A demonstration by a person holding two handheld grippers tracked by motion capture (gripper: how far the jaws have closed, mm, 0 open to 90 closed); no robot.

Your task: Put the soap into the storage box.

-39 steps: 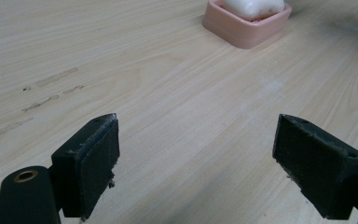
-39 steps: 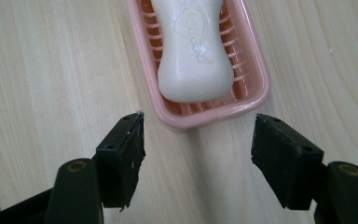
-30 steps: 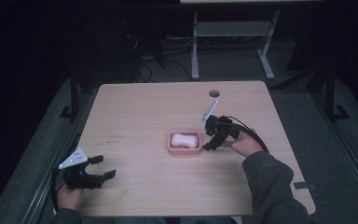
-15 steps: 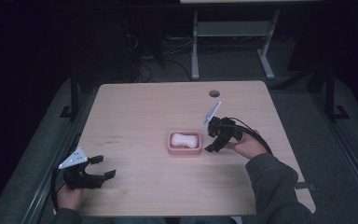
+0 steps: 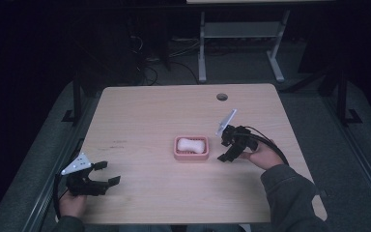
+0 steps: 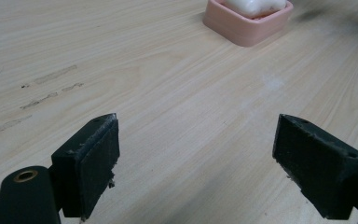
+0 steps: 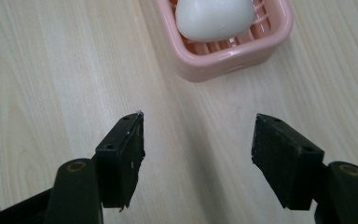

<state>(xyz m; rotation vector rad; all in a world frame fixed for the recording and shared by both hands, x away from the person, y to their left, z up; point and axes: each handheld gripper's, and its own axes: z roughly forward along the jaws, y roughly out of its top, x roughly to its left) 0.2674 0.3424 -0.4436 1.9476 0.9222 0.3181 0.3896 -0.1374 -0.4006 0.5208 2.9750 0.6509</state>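
the white soap bar (image 7: 214, 17) lay in the pink dish (image 7: 242, 49) at mid-table, just ahead of the right gripper (image 7: 198, 158), jaws apart and empty. it looked hard, slick, light; best pinched across its flanks. the left gripper (image 5: 105, 173) gaped idle, well apart.

Text check | I read no lettering, label, brand, number or sign on anything | desk (image 5: 140, 116) bears scuff marks, not writing
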